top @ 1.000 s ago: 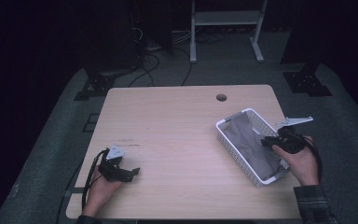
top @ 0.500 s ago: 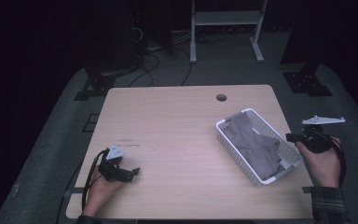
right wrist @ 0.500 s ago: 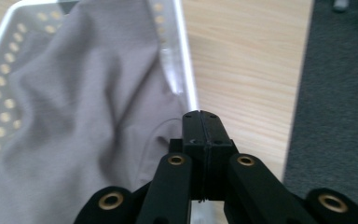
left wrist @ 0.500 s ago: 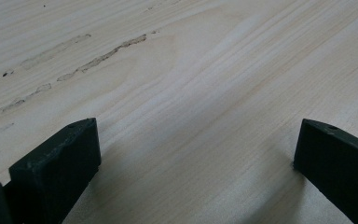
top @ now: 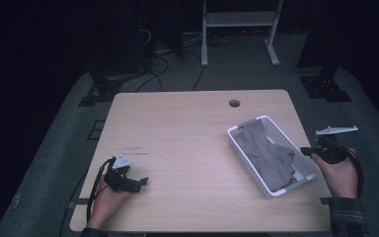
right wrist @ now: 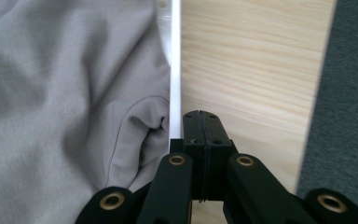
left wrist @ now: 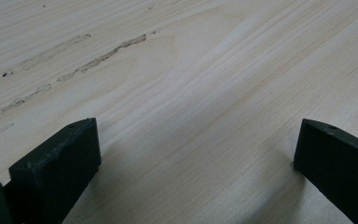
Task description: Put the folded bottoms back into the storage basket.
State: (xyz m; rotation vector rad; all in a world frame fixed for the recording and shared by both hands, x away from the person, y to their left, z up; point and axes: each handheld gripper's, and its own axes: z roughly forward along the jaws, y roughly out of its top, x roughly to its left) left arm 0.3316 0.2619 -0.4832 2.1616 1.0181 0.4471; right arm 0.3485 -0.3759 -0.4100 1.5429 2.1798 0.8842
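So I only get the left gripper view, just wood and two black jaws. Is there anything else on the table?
Observer: Yes, a white basket sits on the right side of the table.
Operator: What's in it?
Observer: A crumpled grey cloth.
Operator: And the other gripper?
Observer: The right gripper is shut on nothing, just outside the basket's rim.

High view overhead, tool views close above table (top: 187, 128)
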